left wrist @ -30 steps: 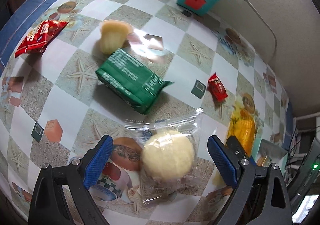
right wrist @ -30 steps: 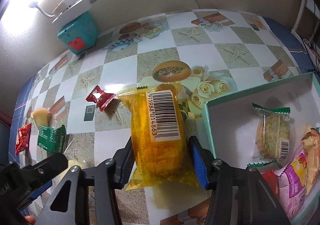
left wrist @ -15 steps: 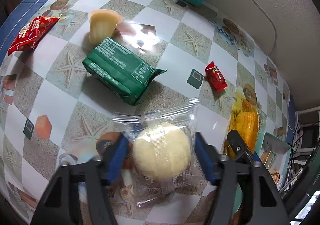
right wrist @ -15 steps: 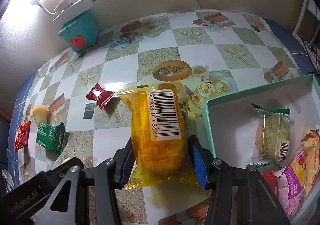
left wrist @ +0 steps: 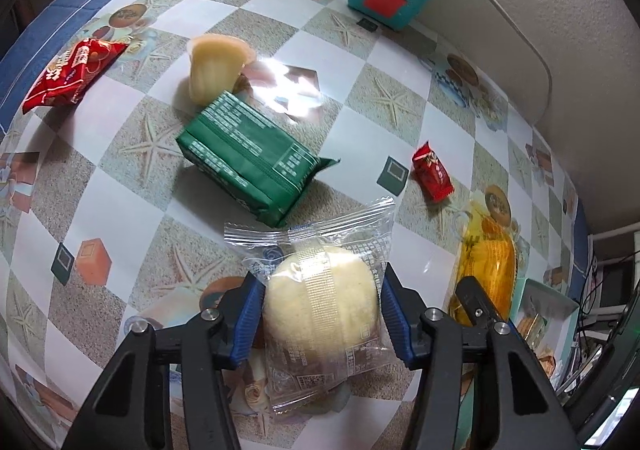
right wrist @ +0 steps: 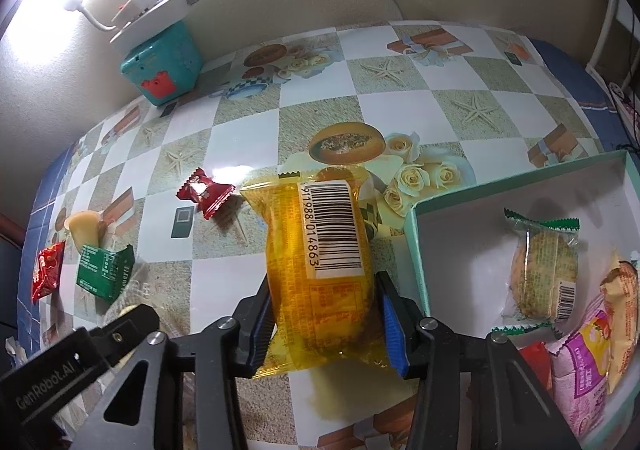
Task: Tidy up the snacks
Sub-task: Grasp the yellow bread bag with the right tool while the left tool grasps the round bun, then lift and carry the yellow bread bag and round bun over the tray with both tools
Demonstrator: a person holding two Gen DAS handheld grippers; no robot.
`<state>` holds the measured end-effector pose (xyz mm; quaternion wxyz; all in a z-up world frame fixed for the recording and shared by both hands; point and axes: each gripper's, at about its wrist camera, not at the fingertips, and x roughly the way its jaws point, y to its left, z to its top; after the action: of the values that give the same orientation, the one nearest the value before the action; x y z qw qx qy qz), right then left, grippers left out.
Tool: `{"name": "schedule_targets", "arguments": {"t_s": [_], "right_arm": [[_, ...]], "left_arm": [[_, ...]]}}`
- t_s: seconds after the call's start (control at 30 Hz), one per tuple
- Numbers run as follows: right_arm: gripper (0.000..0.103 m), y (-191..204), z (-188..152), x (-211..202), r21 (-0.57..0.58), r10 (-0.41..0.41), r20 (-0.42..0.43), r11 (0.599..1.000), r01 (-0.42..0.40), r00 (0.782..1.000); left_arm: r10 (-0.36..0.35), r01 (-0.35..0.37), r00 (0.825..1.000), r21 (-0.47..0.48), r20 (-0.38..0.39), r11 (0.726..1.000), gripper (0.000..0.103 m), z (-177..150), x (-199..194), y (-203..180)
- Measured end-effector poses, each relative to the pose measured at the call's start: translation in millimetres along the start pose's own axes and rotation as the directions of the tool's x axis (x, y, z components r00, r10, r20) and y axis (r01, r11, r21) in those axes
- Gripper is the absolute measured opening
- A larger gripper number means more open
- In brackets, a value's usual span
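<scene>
Your left gripper (left wrist: 322, 308) pinches the bun (left wrist: 320, 306), apparently just off the table (left wrist: 400, 81); your right gripper (right wrist: 324, 314) clamps the yellow pack (right wrist: 320, 262) beside the box (right wrist: 416, 250). Next, carry both into the box.

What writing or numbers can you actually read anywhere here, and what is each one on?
"91988 014863": barcode label on the yellow packet.
"GenRobot.AI": body of the left gripper as the right camera sees it.
Green packet: white print, too small to read.
Clear bun wrapper: print blurred.
Large red packet and small red candy: characters not legible.
Pink packet in the box: unreadable.
</scene>
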<state>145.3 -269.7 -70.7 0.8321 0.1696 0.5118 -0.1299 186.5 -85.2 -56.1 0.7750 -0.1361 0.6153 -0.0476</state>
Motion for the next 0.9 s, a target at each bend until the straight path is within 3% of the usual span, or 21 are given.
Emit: {"name": "schedule_targets", "arguments": {"t_s": [0.5,0.9], "right_arm": [[0.047,2,5,-19,0.000,0.041,0.038,0.999,-0.041,0.998],[0.047,-2,20,-69,0.010,0.069,0.144,0.997,-0.071,0.987]], "left_arm": [[-0.020,0.020,0.998,0.001,0.059,1.000,0.056,5,-26,-4],[-0.081,0.080,0.984,0.015,0.161,0.997,0.056,6,-71,-13]]}}
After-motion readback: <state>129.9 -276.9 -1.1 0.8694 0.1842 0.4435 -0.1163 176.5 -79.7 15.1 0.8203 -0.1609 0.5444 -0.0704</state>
